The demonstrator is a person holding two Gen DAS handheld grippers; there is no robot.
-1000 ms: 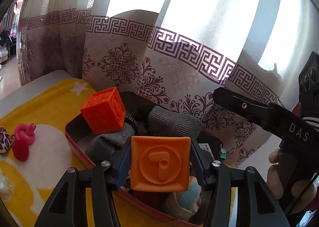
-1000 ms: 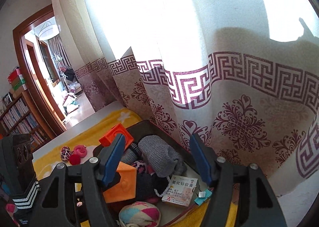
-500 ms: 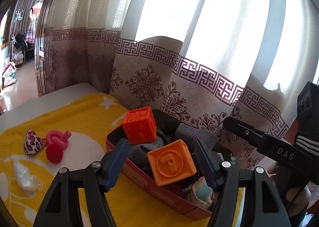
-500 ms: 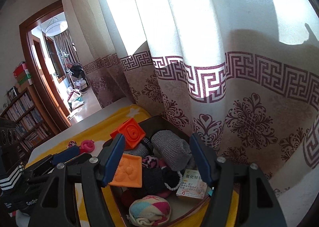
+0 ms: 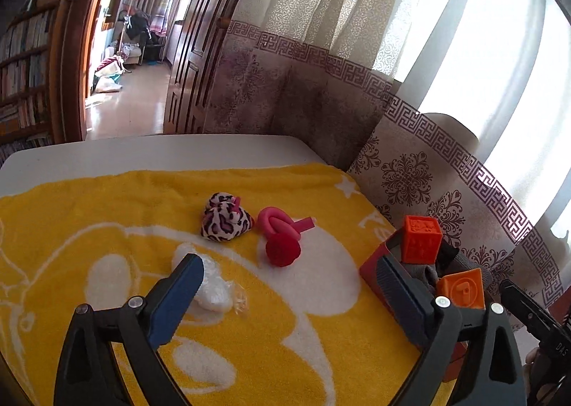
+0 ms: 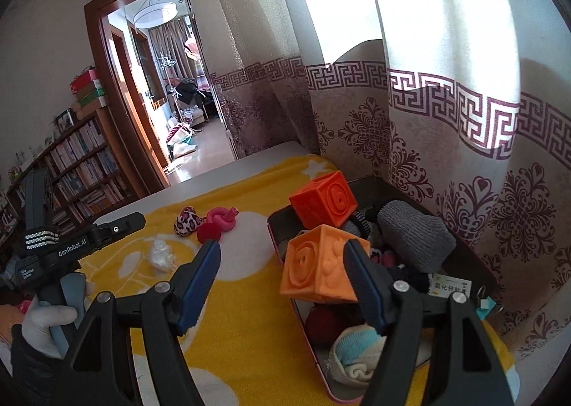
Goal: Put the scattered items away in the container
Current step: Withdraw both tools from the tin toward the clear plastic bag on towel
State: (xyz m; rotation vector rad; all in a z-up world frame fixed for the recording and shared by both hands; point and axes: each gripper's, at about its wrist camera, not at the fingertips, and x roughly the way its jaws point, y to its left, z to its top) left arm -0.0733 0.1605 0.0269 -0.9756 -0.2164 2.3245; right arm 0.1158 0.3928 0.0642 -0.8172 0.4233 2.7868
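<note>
A pink-walled container (image 6: 285,275) holds two orange cubes (image 6: 323,201), (image 6: 319,265), grey socks (image 6: 414,233) and other small items. It shows at the right of the left wrist view (image 5: 374,268). On the yellow towel lie a leopard-print heart (image 5: 225,217), a pink knotted toy (image 5: 282,234) and a clear plastic wrapper (image 5: 210,284). My left gripper (image 5: 289,302) is open and empty above the towel, left of the container. My right gripper (image 6: 282,284) is open and empty over the container's near left wall.
A patterned curtain (image 6: 428,120) hangs right behind the container. The towel (image 5: 89,245) covers a white table (image 5: 142,152) whose far edge faces an open doorway (image 6: 167,102). A bookshelf (image 6: 82,170) stands far left.
My left gripper let go of the orange cube into the container, opened wide and swung left over the towel. My right gripper drew back and turned left.
</note>
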